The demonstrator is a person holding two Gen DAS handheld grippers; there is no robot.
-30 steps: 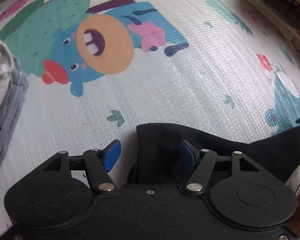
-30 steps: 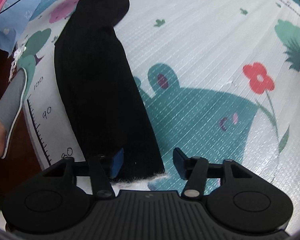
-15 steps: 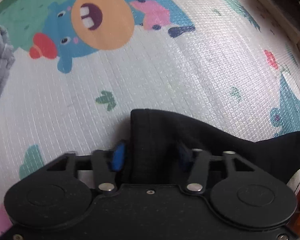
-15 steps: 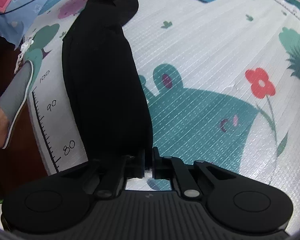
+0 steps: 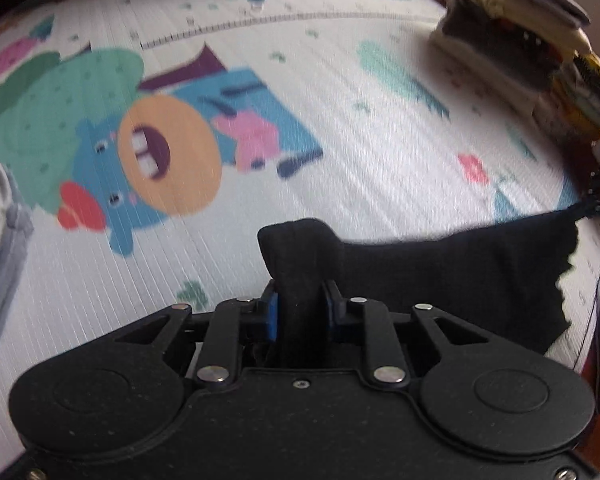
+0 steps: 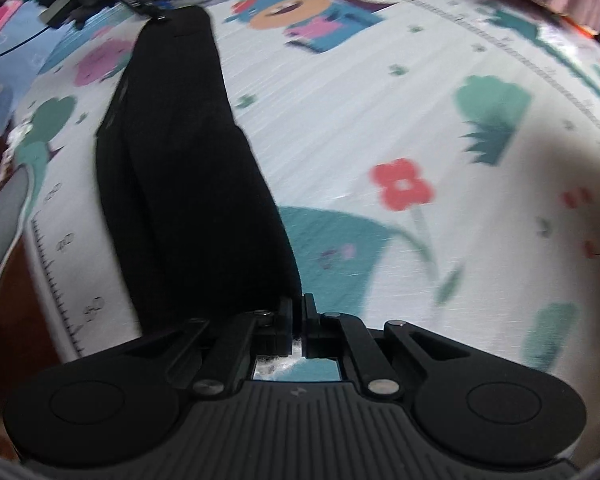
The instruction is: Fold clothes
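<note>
Left gripper (image 5: 300, 312): you have it clamped on one bunched end of the black garment (image 5: 440, 272); its jaws have just been closing, with the cloth between the blue pads.
Right gripper (image 6: 299, 322): its jaws are pinched together on the thin hem at the opposite end, likely so both ends lift as one.
Black garment: it stretches as a long, narrow strip between your two grippers, just over the printed play mat (image 5: 340, 128) near the mat's edge.
Why held so: a grip at each end keeps the strip taut and straight, which suits bringing one end over the other for a fold.
Around: a stack of folded clothes (image 5: 532, 52) sits at the far right of the mat; a grey and white folded pile (image 5: 0, 232) lies at the left edge; a slipper (image 6: 4, 232) stands off the mat beside the strip.
In the way: nothing lies on the open mat ahead of you; both piles are well apart from the garment.
</note>
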